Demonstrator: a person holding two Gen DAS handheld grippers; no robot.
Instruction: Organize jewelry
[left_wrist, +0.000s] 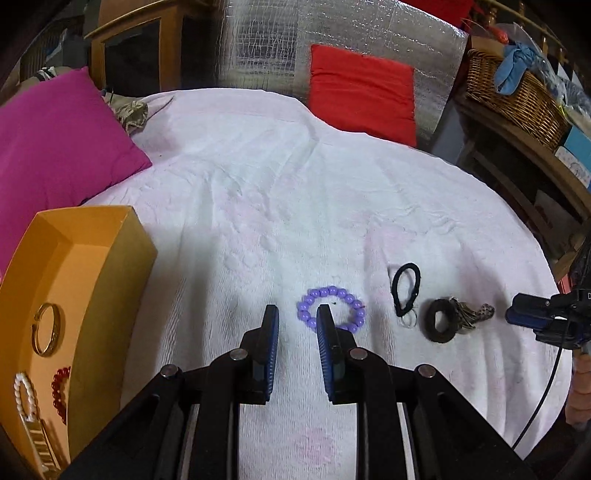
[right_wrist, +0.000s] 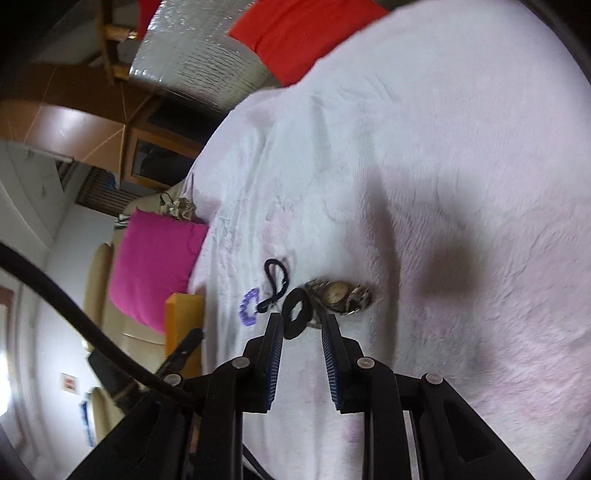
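Left gripper (left_wrist: 297, 314) hangs empty, jaws slightly apart, purple bead bracelet (left_wrist: 331, 309) just past my fingertips. Right gripper (right_wrist: 303, 323) likewise empty, black ring (right_wrist: 295, 308) and watch (right_wrist: 338, 291) just ahead.

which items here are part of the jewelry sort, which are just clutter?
Job: purple bead bracelet, black cord loop, black ring, wristwatch, orange box holding a gold bangle.
Clutter: pink cushion, red cushion, wicker basket.

On bed: 1 purple bead bracelet (left_wrist: 331, 308), 1 black cord loop (left_wrist: 406, 290), 1 dark ring (left_wrist: 441, 320), 1 watch (right_wrist: 338, 293). Orange box (left_wrist: 122, 266): 4 pieces. 2 pillows.
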